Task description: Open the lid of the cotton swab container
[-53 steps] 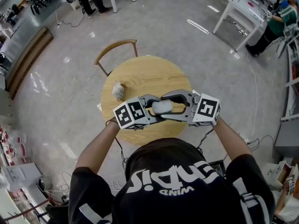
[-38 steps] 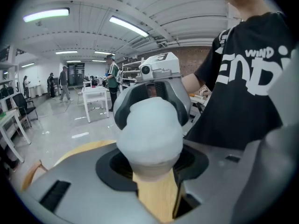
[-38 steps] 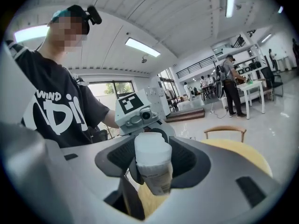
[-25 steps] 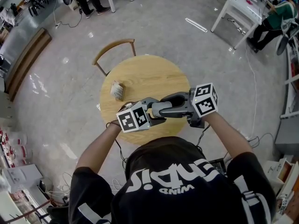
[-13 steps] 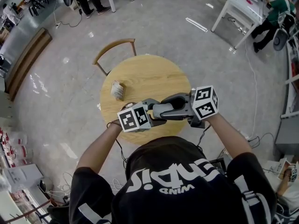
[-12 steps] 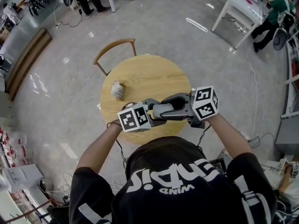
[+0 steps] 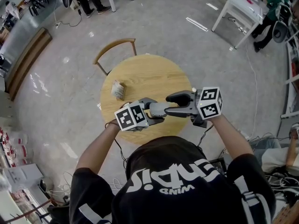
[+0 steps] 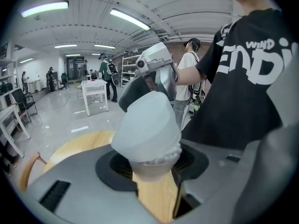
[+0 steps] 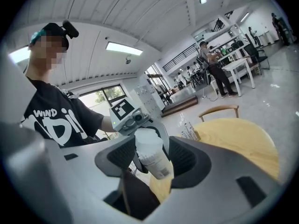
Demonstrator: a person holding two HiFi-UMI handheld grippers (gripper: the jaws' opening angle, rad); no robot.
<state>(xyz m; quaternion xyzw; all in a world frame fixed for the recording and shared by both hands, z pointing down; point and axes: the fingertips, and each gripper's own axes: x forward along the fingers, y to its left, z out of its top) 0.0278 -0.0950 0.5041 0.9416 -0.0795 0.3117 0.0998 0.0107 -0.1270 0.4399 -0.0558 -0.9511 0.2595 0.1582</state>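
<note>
The person holds the cotton swab container (image 7: 159, 109) up in the air between both hands. It hangs above the near edge of the round wooden desk (image 7: 149, 73) and does not rest on it. What matters most is its long axis. It runs across the person's front, straight from one gripper to the other, so the 2 grippers face each other with the container bridging them.

The left gripper (image 8: 154, 166) is clamped on the small base (image 8: 150, 172), which sits right between its pads. The right gripper (image 9: 152, 161) stands wider, with a pad on either side of the tall white lid (image 8: 147, 122), on the part that carries the barcode label (image 9: 161, 171). The pads look to be pressing on it, though the lid sits a little askew between them.

At the seam, a row of cotton swab heads (image 8: 164, 157) peeks out on one side under the lid's rim. I judge the lid to be started off the base but not yet free.

The coming move should be a pull along that axis, with the right hand drawing the lid away while the left keeps the base firm. If the base tips, the swabs could spill.

A small pack (image 7: 117, 90) lies on the desk's far left, well apart from all this.
</note>
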